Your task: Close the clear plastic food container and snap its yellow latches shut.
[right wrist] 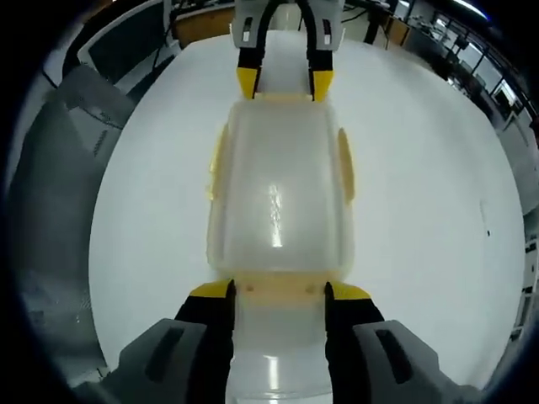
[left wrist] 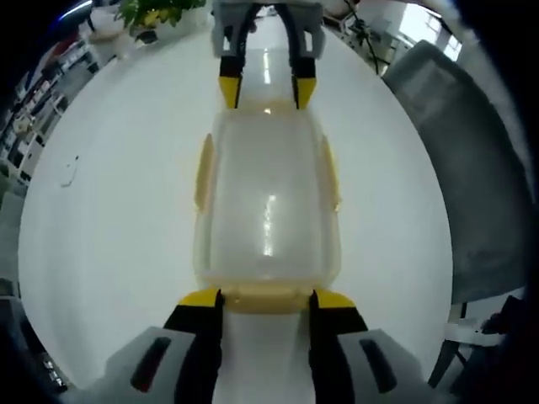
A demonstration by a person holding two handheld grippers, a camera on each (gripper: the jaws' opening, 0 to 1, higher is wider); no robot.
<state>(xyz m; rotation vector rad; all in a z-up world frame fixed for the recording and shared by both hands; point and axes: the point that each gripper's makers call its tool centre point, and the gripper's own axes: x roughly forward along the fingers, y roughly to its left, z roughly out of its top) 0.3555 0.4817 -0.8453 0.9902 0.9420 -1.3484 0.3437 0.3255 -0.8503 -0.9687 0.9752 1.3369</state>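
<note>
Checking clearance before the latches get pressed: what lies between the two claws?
Just the closed clear container on the white table; in both views the left claw and right claw sit at its opposite ends.

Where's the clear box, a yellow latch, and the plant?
clear box [left wrist: 268, 210], left gripper view, lid middle.
yellow latch [right wrist: 346, 164], right gripper view, side flap.
plant [left wrist: 156, 12], left gripper view, its leaves.

An office or lab: a large white surface, a grey chair at right, desks with monitors at upper left.
</note>
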